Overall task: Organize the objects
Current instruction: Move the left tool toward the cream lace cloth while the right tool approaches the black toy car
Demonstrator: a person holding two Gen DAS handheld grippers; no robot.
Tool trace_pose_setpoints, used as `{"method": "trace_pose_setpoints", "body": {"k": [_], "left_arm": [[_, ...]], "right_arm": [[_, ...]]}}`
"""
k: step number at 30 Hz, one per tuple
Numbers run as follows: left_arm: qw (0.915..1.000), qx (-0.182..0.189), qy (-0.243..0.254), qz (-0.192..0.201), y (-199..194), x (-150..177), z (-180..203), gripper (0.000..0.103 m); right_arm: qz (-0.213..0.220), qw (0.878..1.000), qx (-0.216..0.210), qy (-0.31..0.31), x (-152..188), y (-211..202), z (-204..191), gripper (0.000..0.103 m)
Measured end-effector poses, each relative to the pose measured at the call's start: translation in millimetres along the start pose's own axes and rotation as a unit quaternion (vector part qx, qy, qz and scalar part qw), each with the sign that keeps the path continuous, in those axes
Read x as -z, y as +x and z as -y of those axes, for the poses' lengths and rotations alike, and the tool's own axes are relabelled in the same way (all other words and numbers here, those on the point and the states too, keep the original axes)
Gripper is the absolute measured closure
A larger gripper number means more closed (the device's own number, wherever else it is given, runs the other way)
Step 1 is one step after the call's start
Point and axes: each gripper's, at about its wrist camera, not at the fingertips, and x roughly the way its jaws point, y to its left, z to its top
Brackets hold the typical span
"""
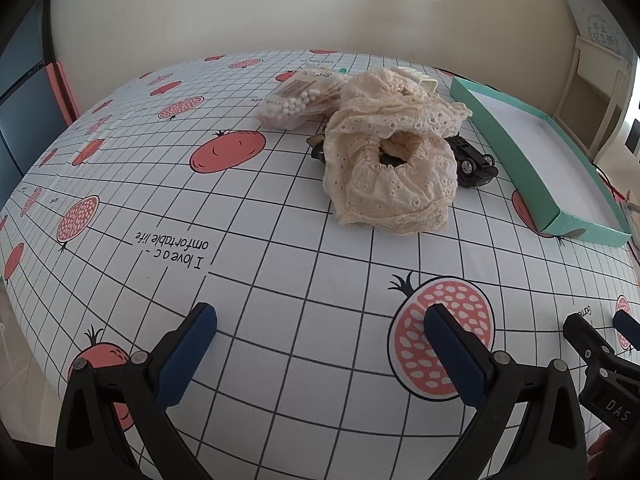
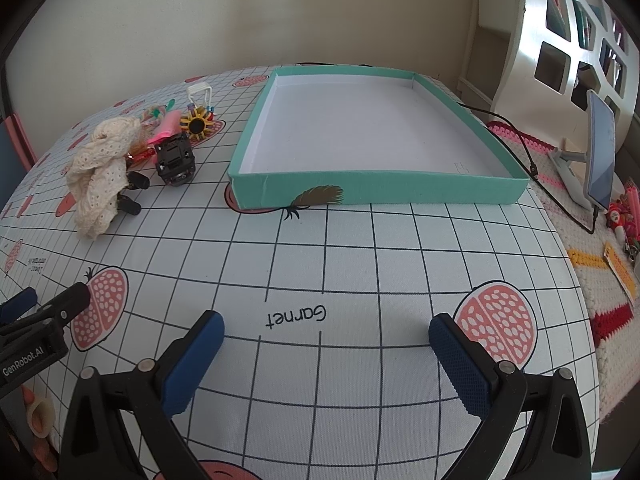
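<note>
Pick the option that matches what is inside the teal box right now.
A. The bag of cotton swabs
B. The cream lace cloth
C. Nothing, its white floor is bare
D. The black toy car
C: in the right wrist view the teal box shows only its bare white floor, while the cream lace cloth and black toy car lie on the tablecloth to its left.

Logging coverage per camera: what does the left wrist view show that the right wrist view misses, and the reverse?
Left wrist only: the cotton swab bag behind the lace cloth.
Right wrist only: the phone on its stand, its cable, the white shelf and the yellow-black wheel.
Both: the lace cloth, the toy car, the teal tray, and both grippers, left and right, open.
</note>
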Motion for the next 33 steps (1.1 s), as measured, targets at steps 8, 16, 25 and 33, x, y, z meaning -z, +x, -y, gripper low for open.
{"method": "trace_pose_setpoints", "body": {"k": [8,16,25,33], "left_arm": [[0.9997,0.019,-0.009,-0.013,-22,-44,-4,0.0],[0.9995,0.022,0.015,-0.017,-53,-122,-7,0.0],[0.9956,0.067,-0.048,-0.043,-40,-172,-13,0.001],[0.9907,0.08,-0.066,-0.088,3,-162,-19,0.006]], "right_arm": [[0.018,1.0,-0.021,-0.001,-47,-36,-3,0.0],[0.024,0.998,-0.044,-0.029,-121,-70,-22,0.0],[0.001,0.996,-0.064,-0.069,-170,-46,-62,0.001],[-0.058,0.992,-0.097,-0.062,-158,14,-69,0.011]]}}
